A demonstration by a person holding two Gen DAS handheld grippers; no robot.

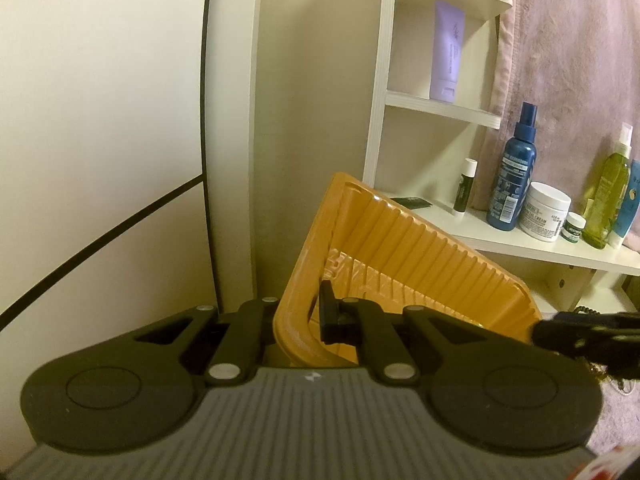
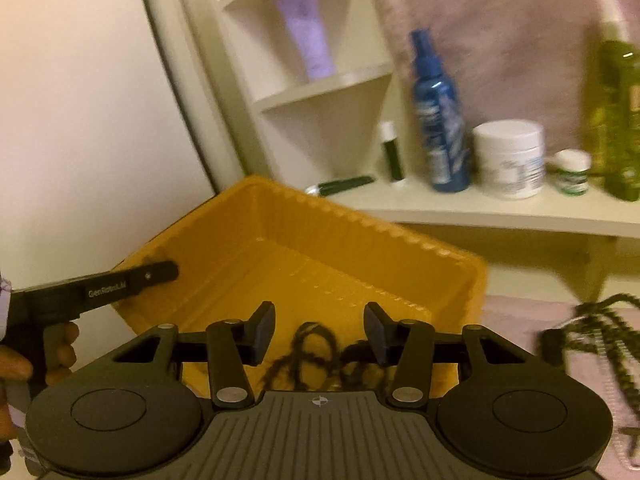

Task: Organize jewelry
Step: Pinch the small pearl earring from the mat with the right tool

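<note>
left hand-held gripper (image 1: 298,322): clamped down on the near-left rim of the ribbed orange plastic tray (image 1: 404,256), fingers nearly together with just the rim wall between them. Tray's tipped up on that edge, so the gripper is holding it at a tilt.
right hand-held gripper (image 2: 319,332): fingers spread wide, nothing between them, hanging over the near end of the tray. In the left wrist view only a dark bit of it pokes in at the right edge.
dark twisted cord necklace (image 2: 320,356): loops of it lying inside the tray right below the right gripper's open fingers, not touching them as far as I can see.
dark braided strands (image 2: 600,340): off to the right of the tray on the pinkish fuzzy surface (image 2: 516,316); pretty blurry.
white shelf (image 1: 500,236): behind the tray, with a blue spray bottle (image 1: 514,172), a white cream jar (image 1: 546,212) and a green bottle (image 1: 606,200) lined up on it.
</note>
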